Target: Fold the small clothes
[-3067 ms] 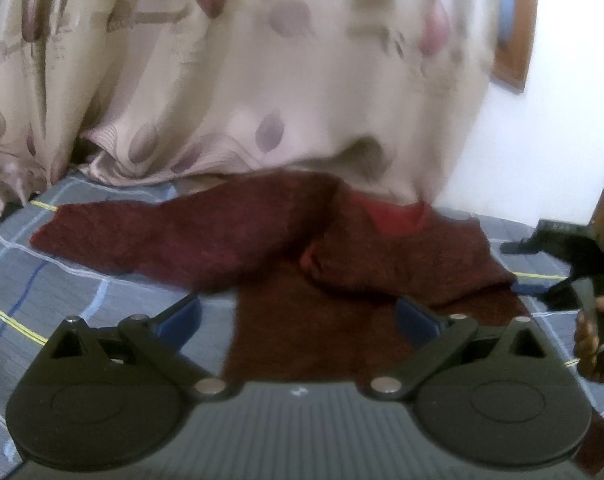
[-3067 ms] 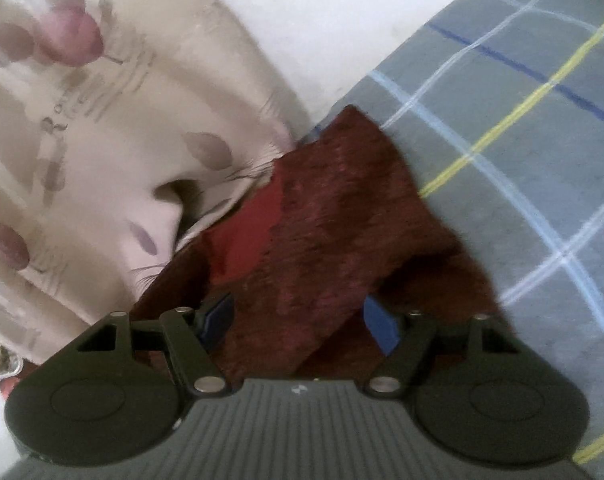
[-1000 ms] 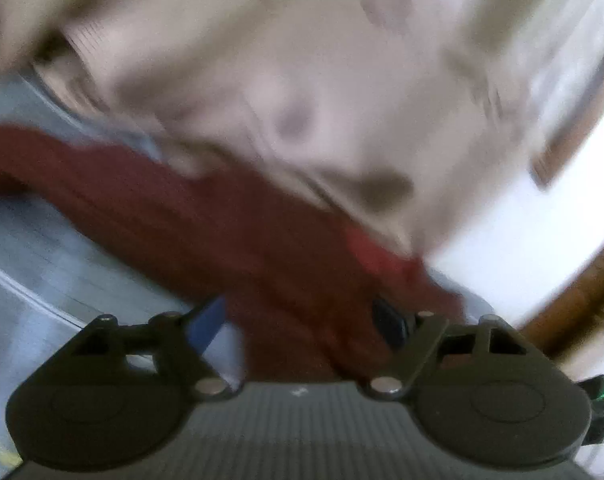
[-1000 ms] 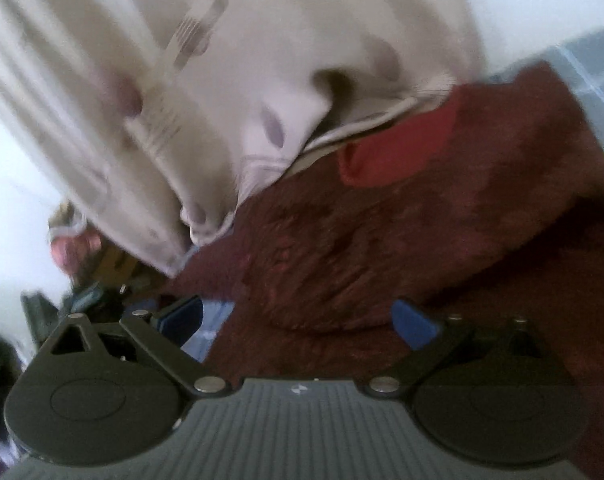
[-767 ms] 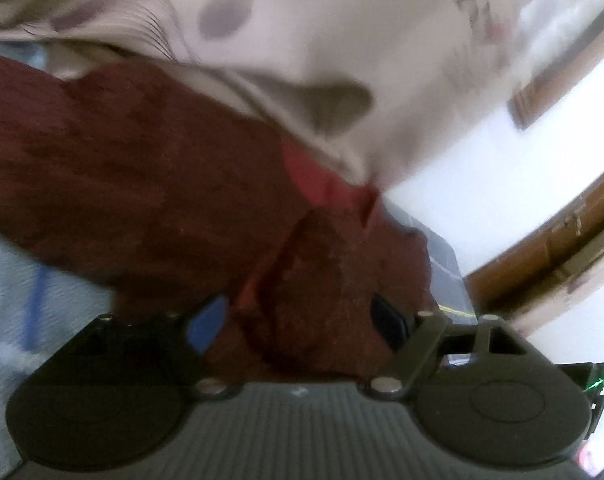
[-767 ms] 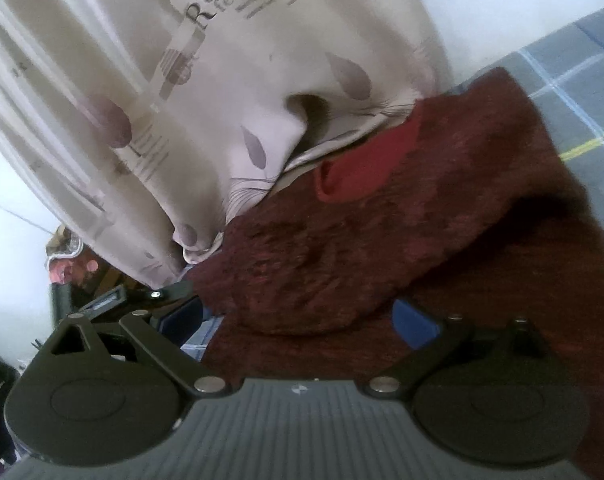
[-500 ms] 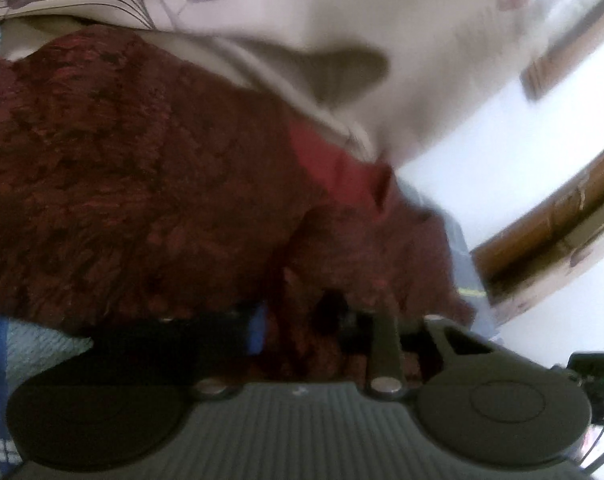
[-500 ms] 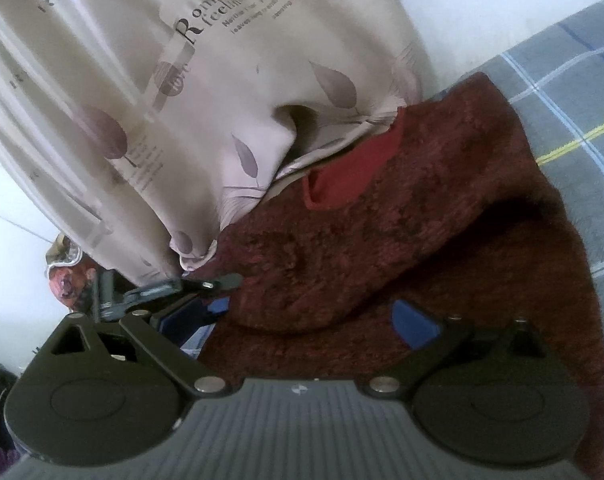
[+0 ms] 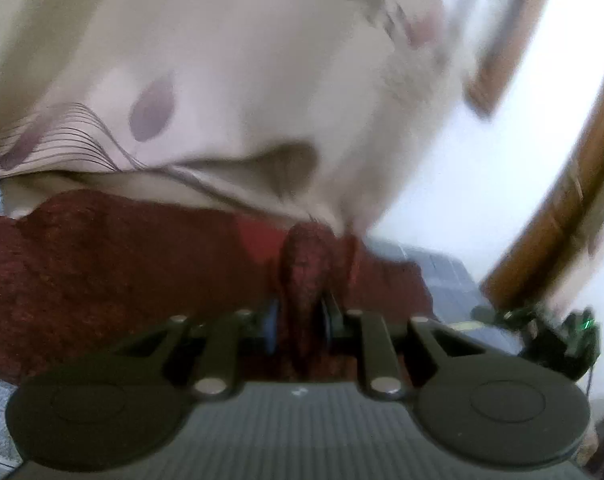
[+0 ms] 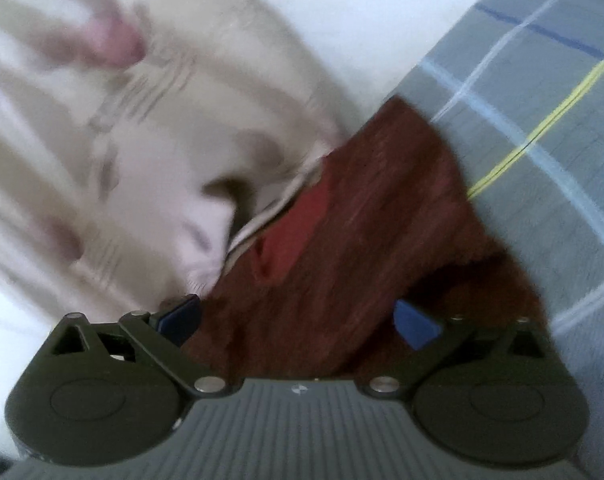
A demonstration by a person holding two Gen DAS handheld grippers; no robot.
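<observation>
A small dark maroon fuzzy sweater [image 9: 102, 272] with a brighter red collar lining [image 10: 298, 220] lies on a grey checked bedsheet [image 10: 542, 92]. My left gripper [image 9: 298, 320] is shut on a bunched fold of the sweater near the collar. My right gripper [image 10: 298, 320] is open, its blue pads [image 10: 414, 322] on either side of the sweater's upper part, close above the fabric. The sweater's right sleeve is folded over its body in the right wrist view.
A beige leaf-print curtain [image 9: 222, 100] hangs over the far edge of the bed and touches the sweater's collar; it also shows in the right wrist view [image 10: 122, 140]. A white wall [image 9: 482, 200] and a wooden frame [image 9: 574, 184] stand at the right.
My left gripper has closed on a fold of the sweater near the collar. My right gripper has swung right, toward the sweater's shoulder, and stays open.
</observation>
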